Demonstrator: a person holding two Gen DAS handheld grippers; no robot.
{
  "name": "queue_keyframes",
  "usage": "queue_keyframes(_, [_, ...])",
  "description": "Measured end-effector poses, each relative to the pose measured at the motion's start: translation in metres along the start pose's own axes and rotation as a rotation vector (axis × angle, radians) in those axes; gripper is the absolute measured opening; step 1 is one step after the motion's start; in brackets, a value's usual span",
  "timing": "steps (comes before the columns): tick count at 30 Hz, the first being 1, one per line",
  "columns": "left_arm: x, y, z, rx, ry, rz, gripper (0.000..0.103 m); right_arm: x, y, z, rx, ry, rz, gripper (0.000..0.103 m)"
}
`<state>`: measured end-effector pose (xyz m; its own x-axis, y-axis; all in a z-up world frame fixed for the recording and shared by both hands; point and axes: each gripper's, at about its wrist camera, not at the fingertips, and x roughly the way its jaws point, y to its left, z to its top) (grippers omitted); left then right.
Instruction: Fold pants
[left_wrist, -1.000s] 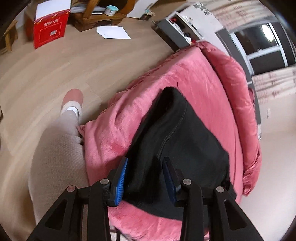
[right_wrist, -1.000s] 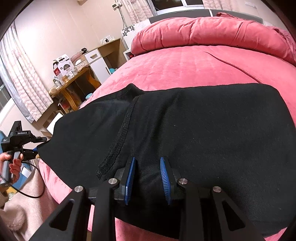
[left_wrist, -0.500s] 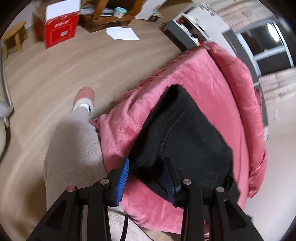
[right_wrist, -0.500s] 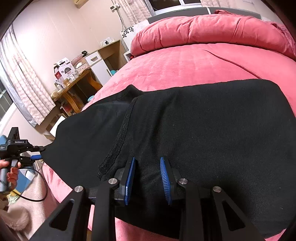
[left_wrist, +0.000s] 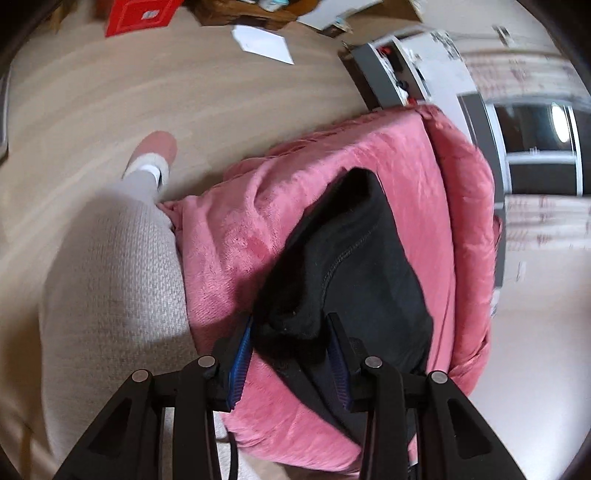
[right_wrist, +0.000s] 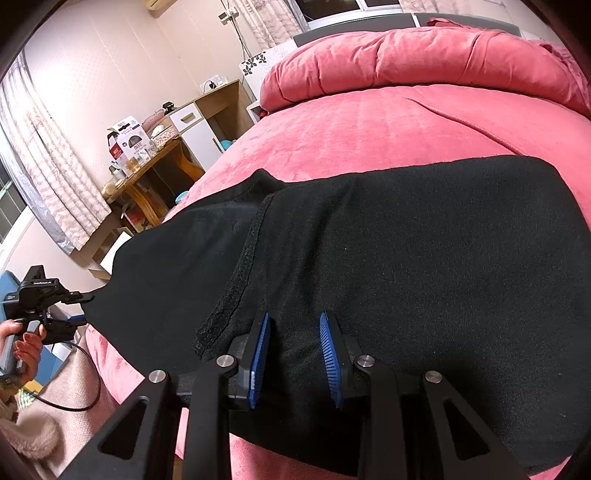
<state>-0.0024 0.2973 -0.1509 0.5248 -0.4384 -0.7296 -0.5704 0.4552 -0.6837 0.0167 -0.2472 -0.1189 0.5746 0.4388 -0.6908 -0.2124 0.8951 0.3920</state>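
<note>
Jaws on our left gripper (left_wrist: 291, 356) stand partly apart with a bunched end of the black pants (left_wrist: 354, 258) between the blue pads; whether they truly pinch the cloth or only straddle it we cannot tell from the left wrist view. Our right gripper (right_wrist: 295, 358) shows much the same: jaws partly apart, black fabric filling the gap, pressed low against the near edge of the garment, and again we cannot tell if it is gripped.

The pants lie spread on the pink blanket (right_wrist: 369, 140) that covers the bed, near its foot edge. In the right wrist view one layer already rests over another, with a seamed edge running diagonally across the middle, so we judge a first fold is made. The end at our left gripper looks lifted off the blanket, drawn toward the bed's side, probably to bring it over for the next fold, while our right gripper sits low, likely to pin the rest in place.

Beside the bed are the wooden floor (left_wrist: 147, 92) and our own leg (left_wrist: 110, 277).
</note>
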Motion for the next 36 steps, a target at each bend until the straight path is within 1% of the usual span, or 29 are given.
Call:
queue_keyframes(1, [-0.001,0.002,-0.001,-0.019,-0.016,-0.011,0.033,0.000,0.000,0.000,0.000,0.000,0.000,0.029])
queue_keyframes(3, [-0.001,0.002,-0.002,-0.048,-0.042,0.000,0.022,0.000,0.000,0.000,0.000,0.000,-0.001,0.029])
queue_keyframes(4, [-0.001,0.001,-0.003,-0.050,-0.054,-0.002,0.020,0.000,0.000,0.000,0.000,0.000,0.000,0.029])
queue_keyframes(6, [-0.004,-0.009,-0.007,-0.022,-0.092,0.011,0.016,0.000,0.000,0.000,-0.001,0.000,-0.002,0.029])
queue_keyframes(7, [-0.007,-0.017,-0.009,0.005,-0.116,0.021,0.015,0.000,0.001,0.000,-0.001,0.000,-0.003,0.029])
queue_keyframes(9, [-0.013,-0.032,-0.015,0.061,-0.157,0.012,0.015,0.000,0.001,0.000,-0.005,0.000,-0.007,0.029])
queue_keyframes(11, [-0.021,-0.059,-0.024,0.178,-0.206,0.008,0.015,0.001,0.002,0.000,-0.010,0.001,-0.011,0.030])
queue_keyframes(13, [-0.027,-0.082,-0.034,0.282,-0.238,-0.002,0.015,-0.001,0.004,0.001,-0.011,-0.002,-0.006,0.033])
queue_keyframes(15, [-0.033,-0.107,-0.048,0.401,-0.270,-0.012,0.015,-0.005,0.007,0.002,-0.004,-0.011,-0.002,0.041])
queue_keyframes(17, [-0.037,-0.129,-0.062,0.493,-0.285,-0.040,0.015,-0.011,0.005,0.005,0.014,-0.026,-0.009,0.044])
queue_keyframes(20, [-0.036,-0.157,-0.082,0.584,-0.283,-0.086,0.014,-0.019,-0.003,0.010,0.070,-0.040,-0.004,0.044])
queue_keyframes(22, [-0.035,-0.179,-0.100,0.670,-0.281,-0.116,0.014,-0.025,-0.009,0.013,0.105,-0.050,-0.010,0.044])
queue_keyframes(26, [-0.026,-0.223,-0.141,0.836,-0.241,-0.192,0.014,-0.034,-0.020,0.018,0.141,-0.055,-0.018,0.044])
queue_keyframes(29, [-0.013,-0.250,-0.175,0.963,-0.191,-0.243,0.014,-0.041,-0.025,0.020,0.160,-0.065,-0.014,0.044])
queue_keyframes(34, [0.016,-0.280,-0.227,1.081,-0.078,-0.324,0.014,-0.055,-0.033,0.024,0.184,-0.103,-0.011,0.044])
queue_keyframes(36, [0.031,-0.292,-0.250,1.143,-0.032,-0.343,0.014,-0.063,-0.042,0.026,0.230,-0.125,0.009,0.046])
